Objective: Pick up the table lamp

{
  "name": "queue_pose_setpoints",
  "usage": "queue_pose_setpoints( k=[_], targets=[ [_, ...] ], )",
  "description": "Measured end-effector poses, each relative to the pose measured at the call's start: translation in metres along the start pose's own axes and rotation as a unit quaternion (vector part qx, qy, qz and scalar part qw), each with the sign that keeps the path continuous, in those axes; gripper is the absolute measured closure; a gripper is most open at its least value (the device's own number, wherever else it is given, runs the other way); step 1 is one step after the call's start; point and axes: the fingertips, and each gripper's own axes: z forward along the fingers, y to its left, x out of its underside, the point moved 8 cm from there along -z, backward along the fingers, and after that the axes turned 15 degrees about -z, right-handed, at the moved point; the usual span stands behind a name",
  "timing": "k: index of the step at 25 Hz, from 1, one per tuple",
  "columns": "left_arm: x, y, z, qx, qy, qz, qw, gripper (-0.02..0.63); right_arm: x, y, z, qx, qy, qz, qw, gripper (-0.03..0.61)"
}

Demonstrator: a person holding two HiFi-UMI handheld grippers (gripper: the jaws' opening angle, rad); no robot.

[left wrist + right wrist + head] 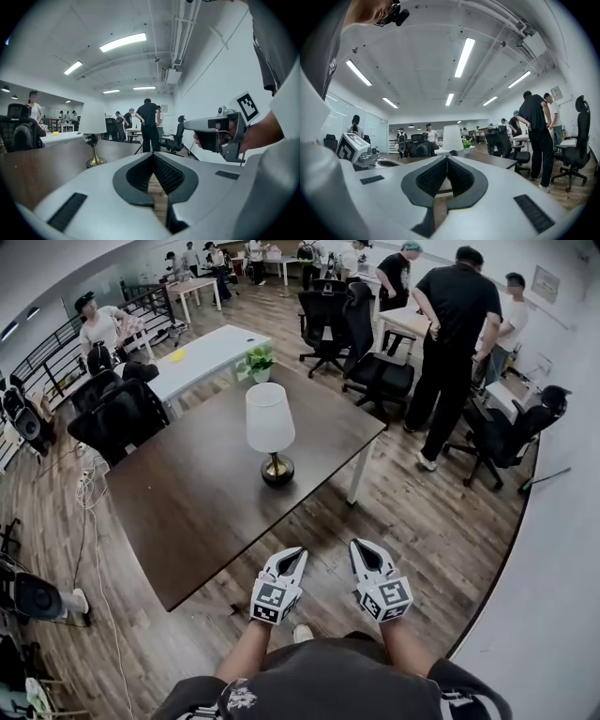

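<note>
On the dark brown table (187,512), about midway along it and nearer its right edge than its left, stands the table lamp (270,420). It is upright. I see a plain white shade, a drum slightly narrower at the top, on a short brass-coloured stem that flares into a round base, dark on top. The base sits flat on the tabletop with bare wood all round it. In the left gripper view the lamp shows to the left of the jaws, and a dark knob sits just under the shade.

Both my tools hang off the table's near corner, over the wooden floor (412,521) and well apart from the lamp. The left gripper (300,551) has its jaws closed tip to tip, with nothing between the ribbed pads. The right gripper (356,544), just beside it, is closed the same way and also empty. Both point towards the table, side by side.
</note>
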Motion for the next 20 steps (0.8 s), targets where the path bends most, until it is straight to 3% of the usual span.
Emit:
queue_pose_setpoints(
  k=[12,20],
  targets=[
    [-0.002,0.043,0.006,-0.021,-0.017,-0.044,0.9987,0.606,0.002,0.004,0.053,-0.040,0.009,-0.010,0.999,0.554],
    [-0.018,0.058,0.060,-0.044,-0.014,-0.035,0.9983,0.606,0.007,-0.045,0.103,-0.076,-0.003,-0.017,0.997,0.554]
  ],
)
